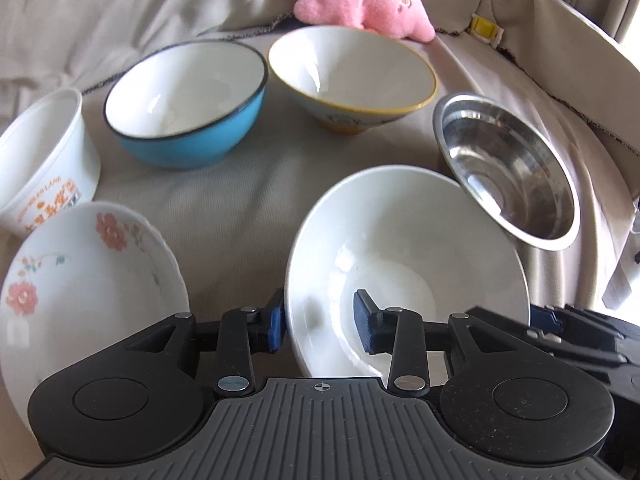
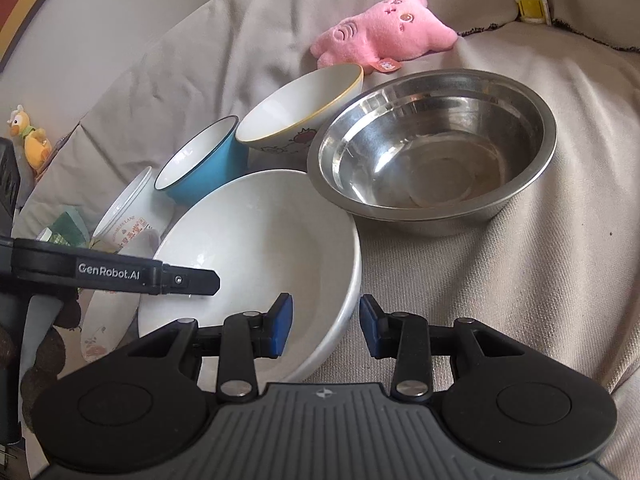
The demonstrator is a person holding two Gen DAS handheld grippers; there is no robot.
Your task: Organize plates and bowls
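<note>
While both claws straddle its rim, the white bowl sits between steel bowl and floral plate

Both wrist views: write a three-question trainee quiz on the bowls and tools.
1. True or false: each tool, left tool and right tool, straddles the rim of the large white bowl.
2. Which bowl stands beside the steel bowl, nearest the pink plush toy? A) blue bowl B) yellow-rimmed bowl C) floral plate
3. Fill in: the white tub carries ______ lettering.

Key: 1 true; 2 B; 3 orange.
</note>
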